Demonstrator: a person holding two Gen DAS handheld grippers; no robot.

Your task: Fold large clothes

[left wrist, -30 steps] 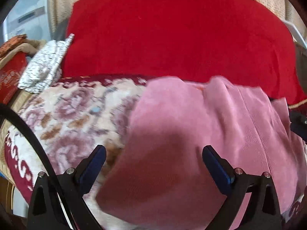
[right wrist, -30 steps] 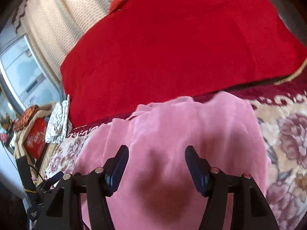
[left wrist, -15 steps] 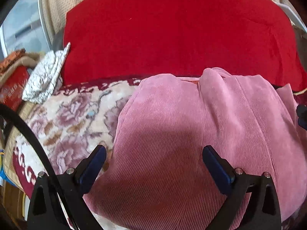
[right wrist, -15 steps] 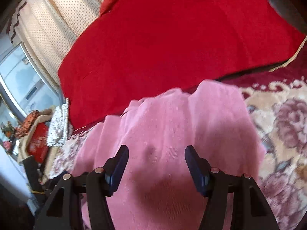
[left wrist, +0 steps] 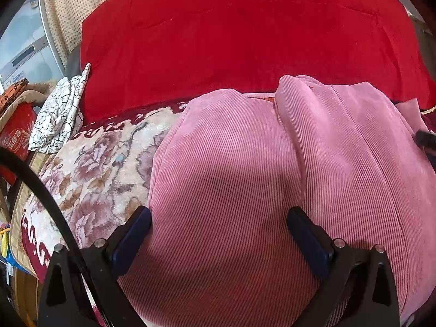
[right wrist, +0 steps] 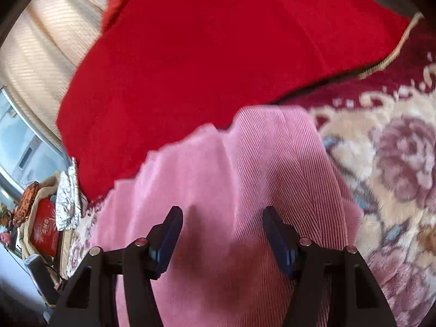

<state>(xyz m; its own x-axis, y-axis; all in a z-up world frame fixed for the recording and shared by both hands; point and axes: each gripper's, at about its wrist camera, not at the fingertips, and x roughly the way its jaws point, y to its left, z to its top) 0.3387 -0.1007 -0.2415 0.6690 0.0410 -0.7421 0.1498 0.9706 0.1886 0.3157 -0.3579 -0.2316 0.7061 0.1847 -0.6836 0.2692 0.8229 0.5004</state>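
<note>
A pink corduroy garment [left wrist: 245,177] lies folded on a floral blanket [left wrist: 103,169]; it has a raised fold running down its middle. My left gripper [left wrist: 218,223] hovers over the garment's near part, jaws wide apart, nothing pinched between the blue pads. In the right wrist view the same pink garment [right wrist: 231,190] fills the lower middle. My right gripper [right wrist: 222,226] is above it with jaws apart and only cloth lying beneath them. A dark bit of the right gripper shows at the right edge of the left wrist view.
A big red cushion [left wrist: 245,35] stands behind the garment. A white crackle-patterned cloth [left wrist: 60,111] and a red box [left wrist: 16,133] sit at the left. The floral blanket [right wrist: 395,169] extends to the right. A cream dotted curtain [right wrist: 46,43] hangs behind.
The pink garment has settled flat on the blanket. Both grippers sank closer to it, with jaws as wide as before; the right view rolled and is a little blurred.
</note>
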